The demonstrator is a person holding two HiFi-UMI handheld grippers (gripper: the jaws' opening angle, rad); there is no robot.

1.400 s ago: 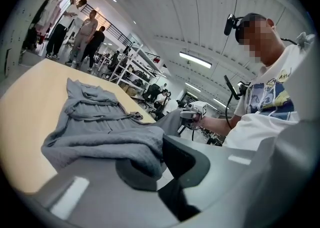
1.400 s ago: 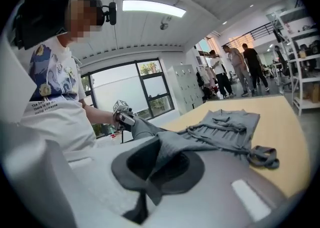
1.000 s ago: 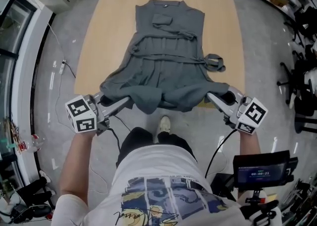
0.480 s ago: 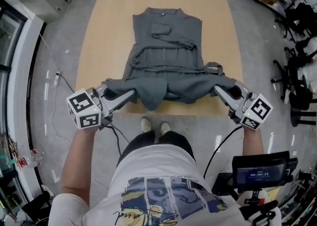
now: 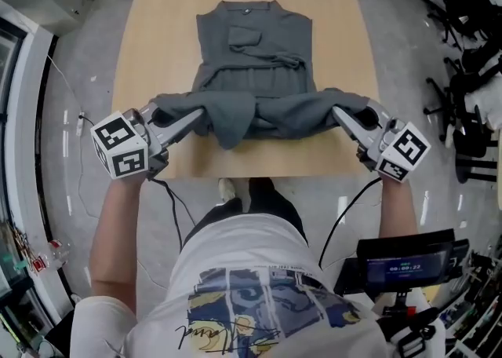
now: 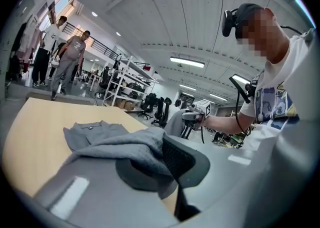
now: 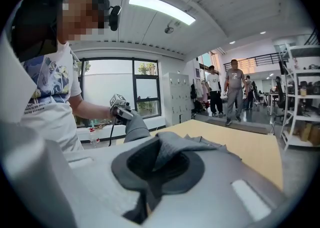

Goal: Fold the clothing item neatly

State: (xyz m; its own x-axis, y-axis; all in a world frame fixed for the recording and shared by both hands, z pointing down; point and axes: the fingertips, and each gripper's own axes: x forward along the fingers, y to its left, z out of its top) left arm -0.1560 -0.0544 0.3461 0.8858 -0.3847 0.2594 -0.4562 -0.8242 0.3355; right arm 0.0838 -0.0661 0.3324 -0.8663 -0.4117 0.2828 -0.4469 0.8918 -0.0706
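Folding step 1, hem toward collar | left claw [image 5: 193, 119] and right claw [image 5: 340, 115] each clenched on a hem corner of grey dress [image 5: 255, 50], top half flat on desk [image 5: 149, 42] | next: lay hem evenly at collar, release.

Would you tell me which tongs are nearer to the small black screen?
Right. The right tongs hold the garment on the screen's side of the person; the left tongs hold it on the far side.

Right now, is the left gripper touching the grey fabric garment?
Touching. In the left gripper view, the left gripper is clamped on the grey garment.
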